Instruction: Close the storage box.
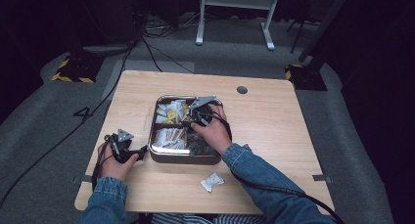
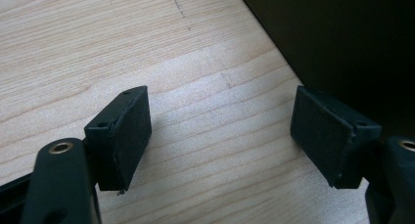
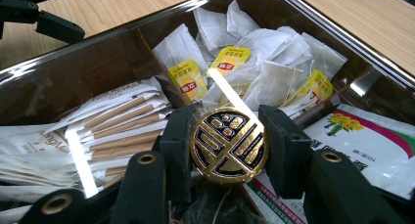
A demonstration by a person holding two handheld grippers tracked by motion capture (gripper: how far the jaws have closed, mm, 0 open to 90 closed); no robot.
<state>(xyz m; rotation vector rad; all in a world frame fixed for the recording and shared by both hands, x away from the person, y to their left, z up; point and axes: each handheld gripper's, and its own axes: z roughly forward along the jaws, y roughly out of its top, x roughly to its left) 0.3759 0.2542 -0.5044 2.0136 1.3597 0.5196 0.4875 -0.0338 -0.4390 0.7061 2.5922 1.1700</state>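
A round black-and-gold disc (image 3: 228, 145) sits upright between the black jaws of my right gripper (image 3: 227, 136), which is shut on it. That gripper (image 1: 193, 117) hangs over the middle of a divided metal tray (image 1: 183, 159), just above its contents. My left gripper (image 1: 142, 153) rests low over the wooden table beside the tray's left wall. In the left gripper view its jaws (image 2: 220, 131) stand wide apart with bare wood between them.
The tray (image 3: 342, 38) holds white tea bags with yellow tags (image 3: 254, 43), paper-wrapped brown sticks (image 3: 122, 131) and a packet printed with yellow flowers (image 3: 372, 136). A small white sachet (image 1: 212, 181) lies on the table near the front edge. A dark cable hole (image 1: 242, 90) is behind the tray.
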